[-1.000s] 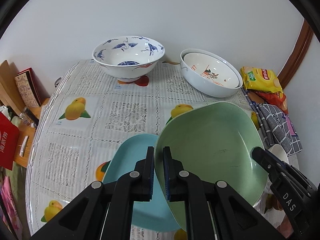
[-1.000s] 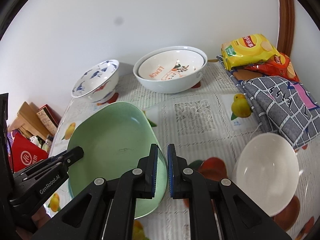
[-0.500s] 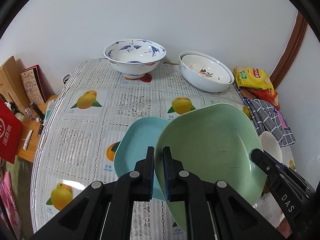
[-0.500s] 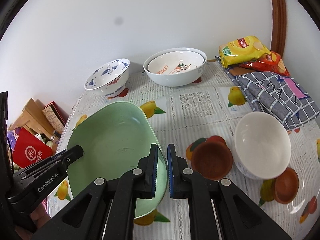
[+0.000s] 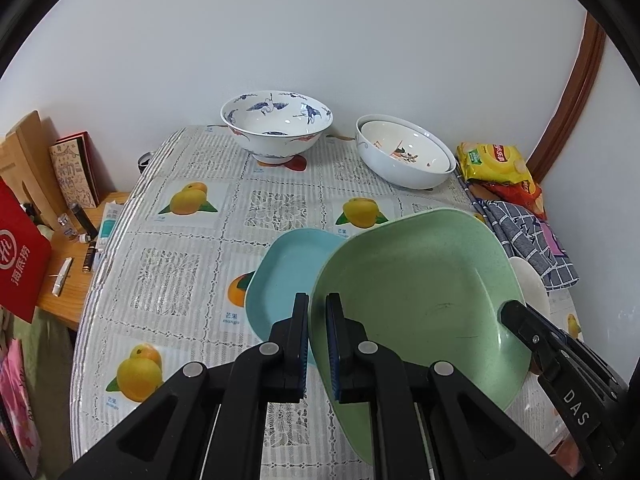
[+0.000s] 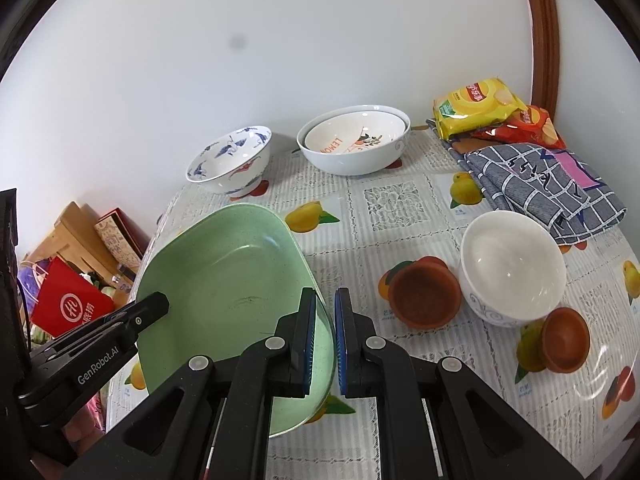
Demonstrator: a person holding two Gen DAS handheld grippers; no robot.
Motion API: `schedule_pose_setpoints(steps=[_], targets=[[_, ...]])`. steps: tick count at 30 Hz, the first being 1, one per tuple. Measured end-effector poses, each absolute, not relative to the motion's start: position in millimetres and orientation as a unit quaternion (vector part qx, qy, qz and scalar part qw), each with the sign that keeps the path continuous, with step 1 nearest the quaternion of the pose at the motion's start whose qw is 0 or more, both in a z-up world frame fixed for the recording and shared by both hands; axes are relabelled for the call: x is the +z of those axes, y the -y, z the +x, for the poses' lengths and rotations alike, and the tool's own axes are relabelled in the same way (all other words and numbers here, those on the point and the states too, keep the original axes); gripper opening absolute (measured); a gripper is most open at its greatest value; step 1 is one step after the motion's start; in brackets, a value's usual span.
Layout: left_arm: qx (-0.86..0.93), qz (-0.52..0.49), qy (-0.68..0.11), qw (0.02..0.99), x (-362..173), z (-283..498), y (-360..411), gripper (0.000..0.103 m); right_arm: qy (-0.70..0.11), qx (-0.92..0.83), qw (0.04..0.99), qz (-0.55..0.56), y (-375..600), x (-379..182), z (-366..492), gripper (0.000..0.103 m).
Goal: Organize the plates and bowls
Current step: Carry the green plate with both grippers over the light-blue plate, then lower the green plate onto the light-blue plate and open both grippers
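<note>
A large green dish (image 5: pixel 420 300) hangs tilted above the table, held by both grippers. My left gripper (image 5: pixel 317 300) is shut on its left rim, and my right gripper (image 6: pixel 325 296) is shut on its right rim. Below the dish a light blue plate (image 5: pixel 288 272) lies on the tablecloth, partly hidden. At the back stand a blue-and-white crane bowl (image 5: pixel 276 128) and two nested white bowls (image 6: pixel 354 142). A plain white bowl (image 6: pixel 512 264) sits at the right, with two small brown bowls (image 6: pixel 424 292) beside it.
Chip bags (image 6: pixel 476 106) and a folded grey checked cloth (image 6: pixel 540 184) fill the back right corner. A low side table (image 5: pixel 60 280) with a red bag (image 5: pixel 20 252), books and small items stands left of the table. The wall runs close behind the bowls.
Both grippers have drawn back from the wall and risen a little, carrying the green dish. More of the blue plate and the near tablecloth now shows.
</note>
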State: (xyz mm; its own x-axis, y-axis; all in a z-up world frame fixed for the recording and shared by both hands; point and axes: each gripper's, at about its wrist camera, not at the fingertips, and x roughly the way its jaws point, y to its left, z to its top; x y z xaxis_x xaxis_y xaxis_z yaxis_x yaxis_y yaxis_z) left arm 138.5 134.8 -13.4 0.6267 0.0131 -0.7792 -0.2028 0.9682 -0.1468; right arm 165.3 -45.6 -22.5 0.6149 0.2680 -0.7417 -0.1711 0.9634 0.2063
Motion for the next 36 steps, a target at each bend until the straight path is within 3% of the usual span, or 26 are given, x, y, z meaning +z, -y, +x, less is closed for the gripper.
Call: schedule_pose_setpoints(steps=[36], targets=[[0.085, -0.102, -0.432, 0.892, -16, 136, -161, 0.009, -0.423, 0.147, 0.891, 0.075, 19, -31, 163, 0.009]])
